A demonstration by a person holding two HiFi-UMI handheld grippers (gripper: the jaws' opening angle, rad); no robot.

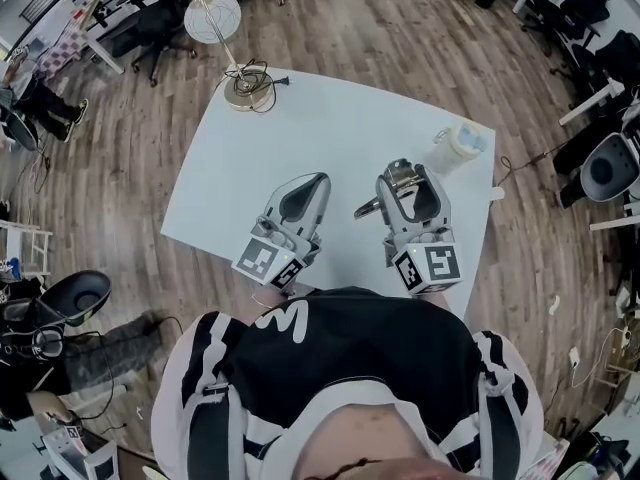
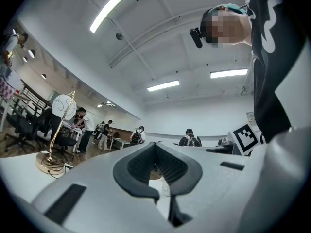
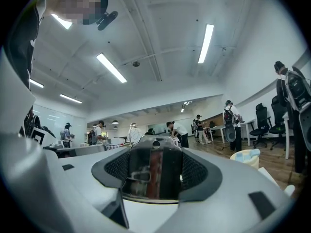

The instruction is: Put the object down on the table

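**White table (image 1: 300, 138) below, metal thing not yet set down**

My right gripper (image 1: 405, 180) is squeezed tight on a shiny metal object (image 3: 154, 171) with a little hole at its top. My left gripper (image 2: 155, 147) has its jaws together with nothing in them. The metal object is over the near part of the table. I cannot tell how high it is.

If I let go too high, I think it could bang down, bounce and slide off the near edge. If I swing to the right, it might knock over the pale plastic cup (image 1: 459, 148). The gold lamp (image 1: 247, 88) stands well apart, so it looks safe.
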